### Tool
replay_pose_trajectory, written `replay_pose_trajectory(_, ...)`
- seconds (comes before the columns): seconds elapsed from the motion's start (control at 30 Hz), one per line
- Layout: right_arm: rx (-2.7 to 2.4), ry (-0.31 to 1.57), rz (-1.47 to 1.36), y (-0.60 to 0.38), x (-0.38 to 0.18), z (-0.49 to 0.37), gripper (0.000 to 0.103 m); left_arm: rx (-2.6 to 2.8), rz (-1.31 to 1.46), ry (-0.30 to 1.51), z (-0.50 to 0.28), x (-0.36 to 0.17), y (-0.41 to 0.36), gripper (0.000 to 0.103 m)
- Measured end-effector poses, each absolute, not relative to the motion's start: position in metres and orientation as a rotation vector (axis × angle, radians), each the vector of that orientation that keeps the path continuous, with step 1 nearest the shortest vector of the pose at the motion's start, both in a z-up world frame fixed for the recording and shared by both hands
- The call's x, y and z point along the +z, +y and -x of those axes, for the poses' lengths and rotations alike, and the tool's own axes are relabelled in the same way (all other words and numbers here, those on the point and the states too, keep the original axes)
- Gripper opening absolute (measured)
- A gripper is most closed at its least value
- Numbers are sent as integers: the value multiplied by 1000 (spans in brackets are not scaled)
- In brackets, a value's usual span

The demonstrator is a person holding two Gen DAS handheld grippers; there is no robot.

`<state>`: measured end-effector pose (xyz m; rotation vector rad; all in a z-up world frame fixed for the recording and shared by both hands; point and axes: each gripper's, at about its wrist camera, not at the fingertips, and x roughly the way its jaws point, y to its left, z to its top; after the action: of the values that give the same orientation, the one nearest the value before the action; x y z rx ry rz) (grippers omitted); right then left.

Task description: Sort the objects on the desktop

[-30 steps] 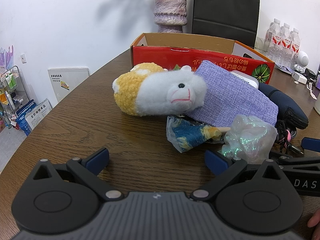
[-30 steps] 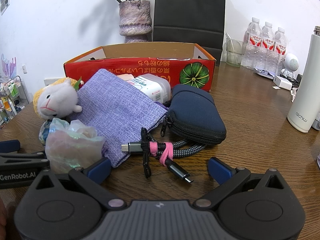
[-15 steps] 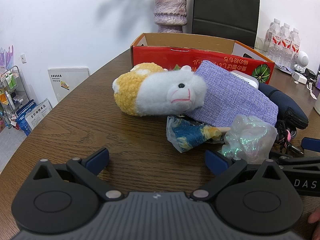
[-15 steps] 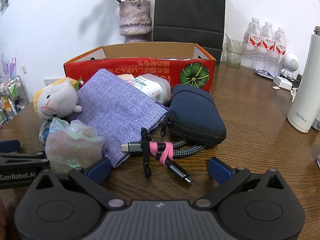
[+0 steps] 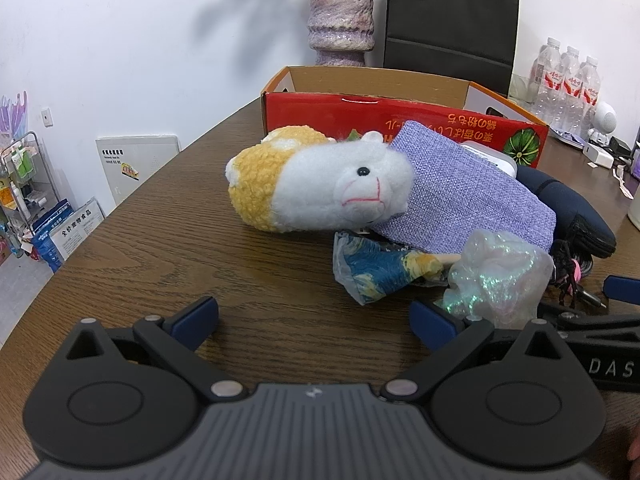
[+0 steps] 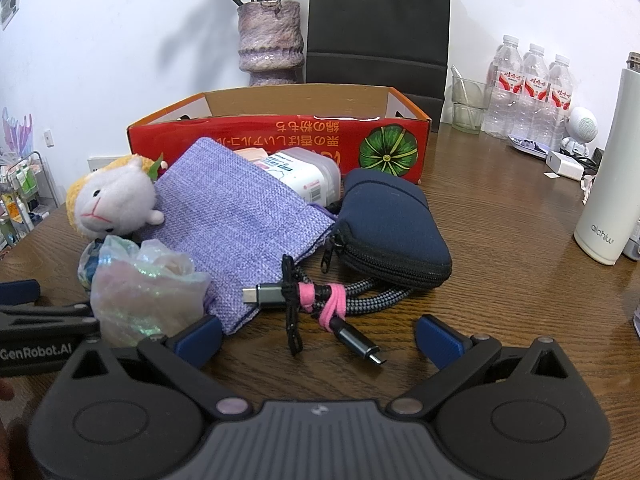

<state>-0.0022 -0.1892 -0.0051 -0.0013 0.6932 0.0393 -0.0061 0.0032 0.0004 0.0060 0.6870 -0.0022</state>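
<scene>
The open red cardboard box (image 6: 276, 142) sits at twelve o'clock on the brown wooden table (image 6: 500, 240). Before it lies the purple woven pouch (image 6: 236, 224), the white-and-yellow plush sheep (image 5: 320, 188) at its nine o'clock, the navy zip case (image 6: 392, 228) at its three, and the braided grey cable (image 6: 320, 300) at its five.

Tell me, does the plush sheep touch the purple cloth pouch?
Touching. In the left wrist view the plush sheep lies with its head pressed against the purple pouch, no gap visible.
</scene>
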Motion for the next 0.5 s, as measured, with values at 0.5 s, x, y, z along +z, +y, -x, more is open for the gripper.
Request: replay_pose_trajectory(0.5, 8, 613, -126, -245, 28, -43, 76, 1, 307, 692, -81, 37, 42, 103)
